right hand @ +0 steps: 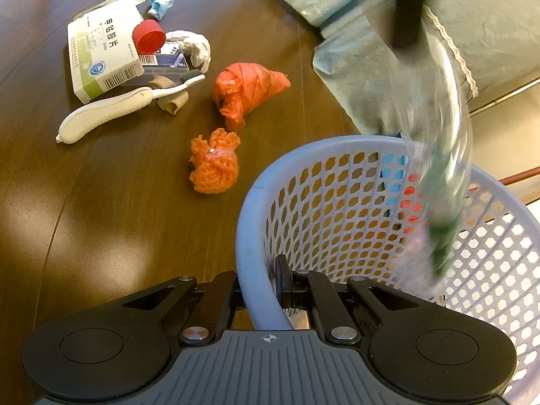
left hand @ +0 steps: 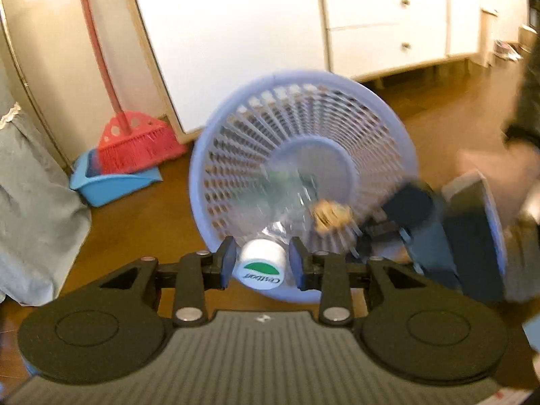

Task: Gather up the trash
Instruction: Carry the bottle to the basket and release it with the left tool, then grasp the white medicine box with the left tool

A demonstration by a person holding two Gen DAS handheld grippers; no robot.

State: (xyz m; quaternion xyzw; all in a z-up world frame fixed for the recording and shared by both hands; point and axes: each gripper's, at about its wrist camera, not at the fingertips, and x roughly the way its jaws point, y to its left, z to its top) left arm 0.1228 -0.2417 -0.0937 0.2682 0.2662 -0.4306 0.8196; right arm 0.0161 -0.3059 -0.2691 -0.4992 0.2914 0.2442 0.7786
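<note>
Clearly the job was underway but far from finished. The left gripper (left hand: 260, 263) pinched a clear bottle (left hand: 266, 246) by its white cap, with the body hanging down over the mouth of the basket (left hand: 199, 182), so the bottle looked about to be dropped in rather than already binned; in the right wrist view the bottle was a blurred streak above the basket's far side. The right gripper (right hand: 263, 287) was pressed together on the basket's near rim, one finger inside the wall and one outside, apparently tilting it toward the bottle. Inside the basket I could make out little for certain; a small tan scrap (left hand: 330, 216) showed near the right gripper, but blur hid what it was. Most of the trash lay on the table (right hand: 101, 219) to the left of the basket as the right wrist camera saw it: an orange mesh wad (right hand: 214, 165) nearest, a crumpled red bag (right hand: 246, 89) beyond it, then farther off a cluster of a white box (right hand: 101, 64), red cap (right hand: 148, 36), toothbrush (right hand: 125, 108), white tissue (right hand: 195, 47) and a blue scrap (right hand: 161, 5). By my reckoning, all of these remained to be collected.
</note>
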